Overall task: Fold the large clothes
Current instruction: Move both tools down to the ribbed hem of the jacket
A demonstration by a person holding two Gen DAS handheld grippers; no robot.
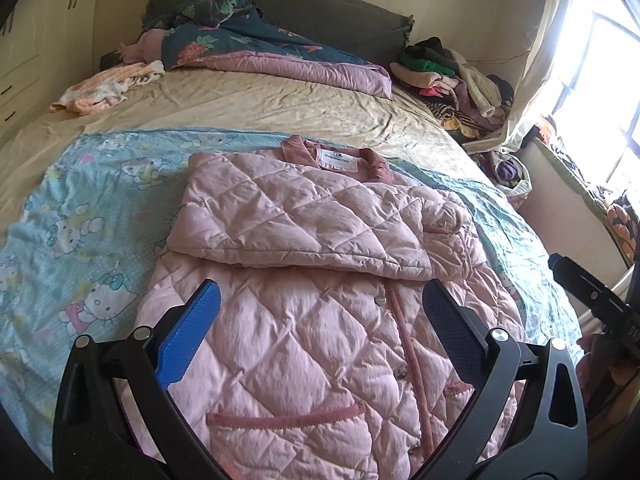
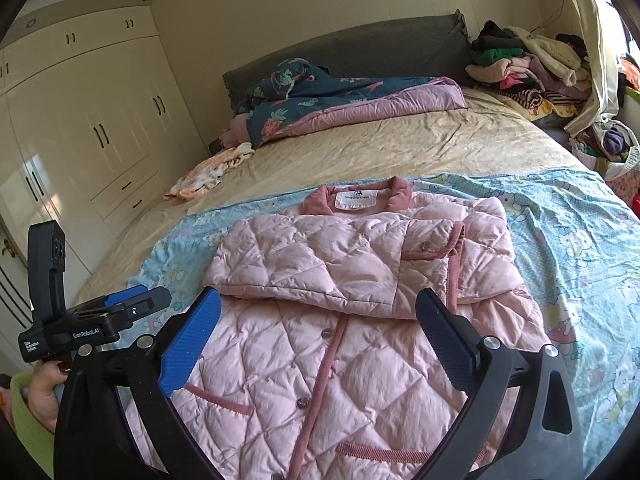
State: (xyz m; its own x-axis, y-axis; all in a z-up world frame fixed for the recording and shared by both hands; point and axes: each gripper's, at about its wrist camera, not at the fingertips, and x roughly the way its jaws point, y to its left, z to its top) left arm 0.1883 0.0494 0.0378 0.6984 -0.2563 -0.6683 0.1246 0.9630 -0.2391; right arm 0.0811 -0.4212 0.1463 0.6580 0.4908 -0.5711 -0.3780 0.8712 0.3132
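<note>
I see both sleeves folded across the pink quilted jacket (image 1: 304, 280) near the bed's foot edge; lengthwise fold remains. My left gripper (image 1: 320, 316) and right gripper (image 2: 318, 320) hover spread, empty.

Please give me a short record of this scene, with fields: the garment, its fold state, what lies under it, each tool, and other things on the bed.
garment: pink quilted jacket, buttoned front facing up, collar away from the cameras
fold state: sleeves folded across the chest; lower half not yet folded
under it: light blue cartoon-print sheet on the bed
left tool: open, holding nothing, over the jacket
right tool: open, holding nothing, over the jacket
other things: floral quilt by the headboard, pile of clothes at the far right corner
</note>
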